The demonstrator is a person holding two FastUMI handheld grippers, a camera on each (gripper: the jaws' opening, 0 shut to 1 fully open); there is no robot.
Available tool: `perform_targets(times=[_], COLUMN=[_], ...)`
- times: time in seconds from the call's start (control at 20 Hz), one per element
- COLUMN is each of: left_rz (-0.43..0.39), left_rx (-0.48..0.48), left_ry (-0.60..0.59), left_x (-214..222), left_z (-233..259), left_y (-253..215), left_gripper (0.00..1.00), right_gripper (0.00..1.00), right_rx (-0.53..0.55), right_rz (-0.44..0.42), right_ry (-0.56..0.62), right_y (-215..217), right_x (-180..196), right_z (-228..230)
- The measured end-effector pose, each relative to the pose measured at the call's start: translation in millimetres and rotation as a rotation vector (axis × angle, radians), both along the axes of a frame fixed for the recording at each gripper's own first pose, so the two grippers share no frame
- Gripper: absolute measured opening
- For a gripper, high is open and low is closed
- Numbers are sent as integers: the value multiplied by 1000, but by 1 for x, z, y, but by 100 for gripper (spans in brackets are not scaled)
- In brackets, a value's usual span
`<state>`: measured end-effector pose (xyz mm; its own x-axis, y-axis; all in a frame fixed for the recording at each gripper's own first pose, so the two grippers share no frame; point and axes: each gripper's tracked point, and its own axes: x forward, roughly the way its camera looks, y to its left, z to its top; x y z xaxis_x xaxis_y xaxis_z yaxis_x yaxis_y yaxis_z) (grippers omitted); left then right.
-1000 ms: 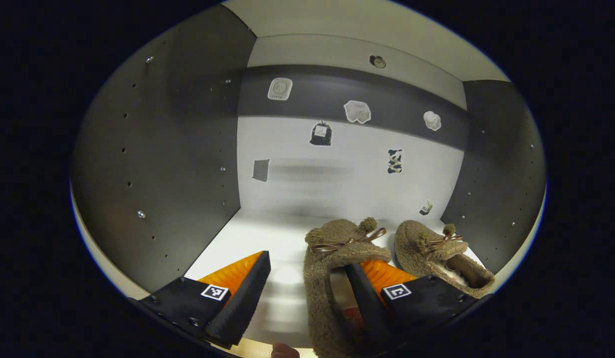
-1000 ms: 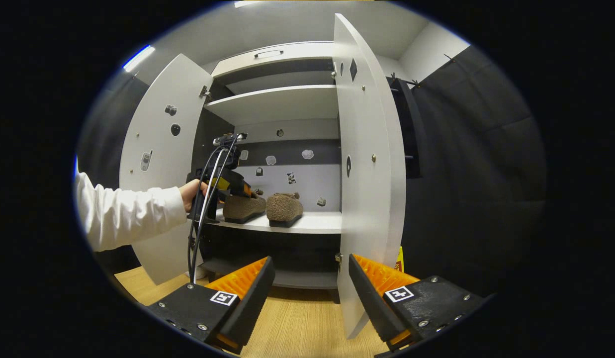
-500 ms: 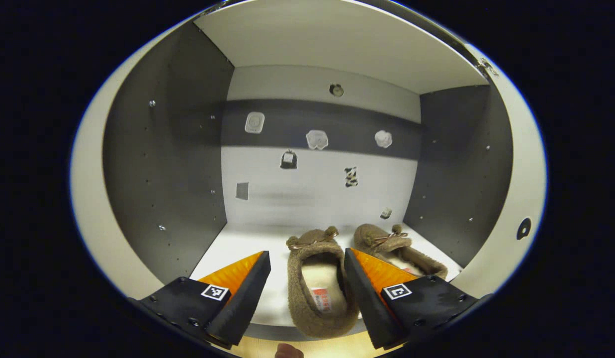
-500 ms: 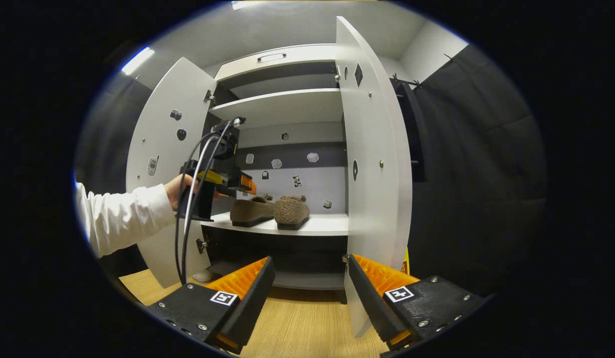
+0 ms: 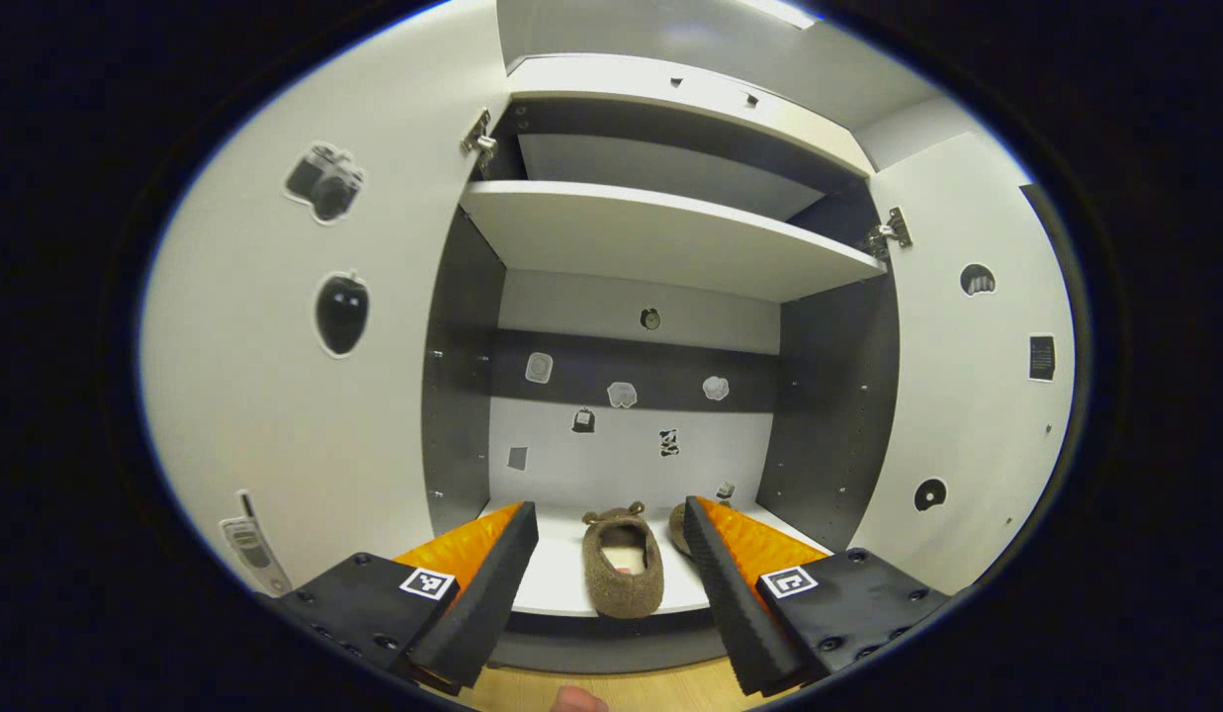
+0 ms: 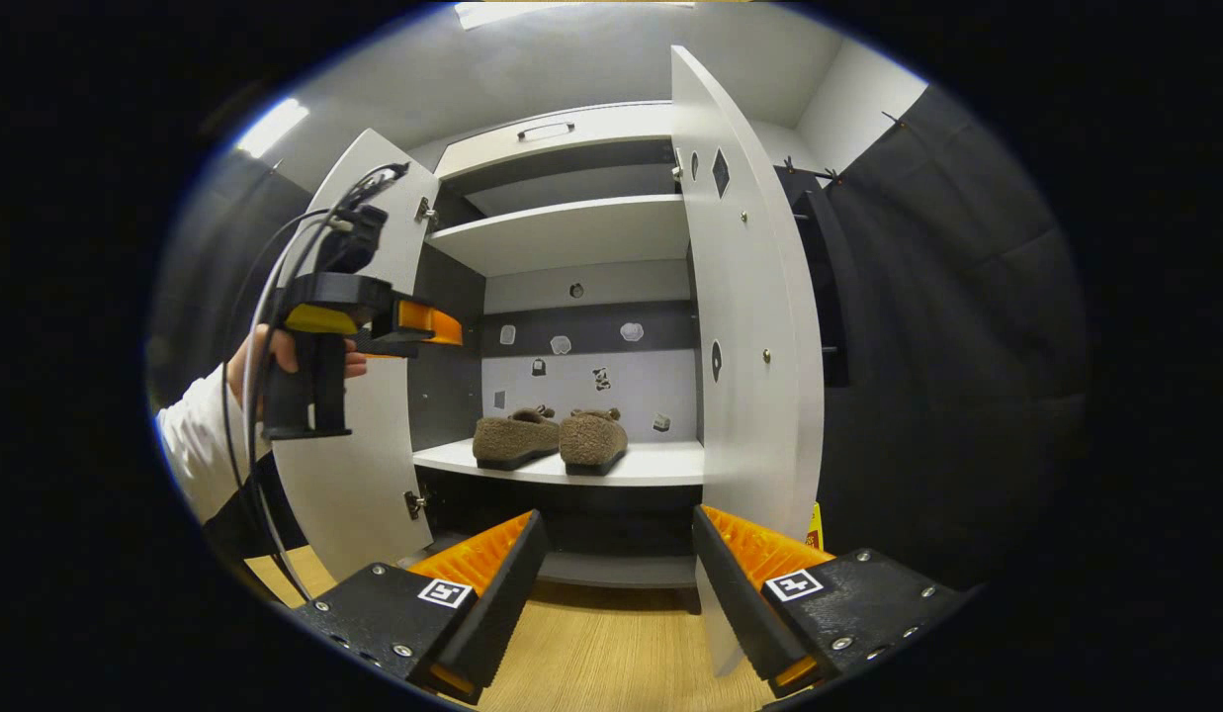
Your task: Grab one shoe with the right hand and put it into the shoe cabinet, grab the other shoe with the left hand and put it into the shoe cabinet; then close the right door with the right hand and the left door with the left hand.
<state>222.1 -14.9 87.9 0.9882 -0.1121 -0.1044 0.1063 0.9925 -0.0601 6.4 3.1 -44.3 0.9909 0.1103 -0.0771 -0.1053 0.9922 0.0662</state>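
The cabinet [image 6: 571, 222] stands on a pale wood floor [image 6: 611, 653], with flat white shelves, dark grey side walls and small stickers on its back wall. Both doors are open: the right door [image 6: 749, 326] at 2 o'clock in the right gripper view, the left door [image 6: 369, 465] at 9 o'clock. The two shoes [image 6: 552, 440] lie side by side on the middle shelf, near the centre of that view; they are brown, soft and fuzzy, slipper-shaped. In the left gripper view one shoe [image 5: 623, 574] lies at 6 o'clock, its opening toward the camera.

The left gripper [image 5: 611, 578] is outside the cabinet, fingers spread and empty. The right gripper [image 6: 619, 578] is also spread and empty, low before the cabinet.

I judge the shoes are placed and door closing is now in hand. The next move calls for the right gripper to go behind the right door's outer face and push it shut, probably without clamping.
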Motion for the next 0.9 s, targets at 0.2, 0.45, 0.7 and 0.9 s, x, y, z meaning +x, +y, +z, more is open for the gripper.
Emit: perform_targets(times=[0.2, 0.45, 0.7, 0.9], left_rz=[37, 119, 106, 124], left_rx=[-15, 3, -36, 12], left_ry=[-22, 8, 7, -9], left_x=[-69, -142, -167, -179], left_z=[-22, -77, -104, -119], left_y=[11, 25, 22, 24], left_gripper=[96, 96, 96, 97], right_gripper=[92, 92, 92, 92], right_rx=[27, 56, 38, 48], right_rz=[9, -14, -77, -137], right_ry=[-9, 2, -24, -49], right_y=[2, -12, -52, -95], right_x=[-2, -7, -9, -16], right_z=[3, 6, 36, 73])
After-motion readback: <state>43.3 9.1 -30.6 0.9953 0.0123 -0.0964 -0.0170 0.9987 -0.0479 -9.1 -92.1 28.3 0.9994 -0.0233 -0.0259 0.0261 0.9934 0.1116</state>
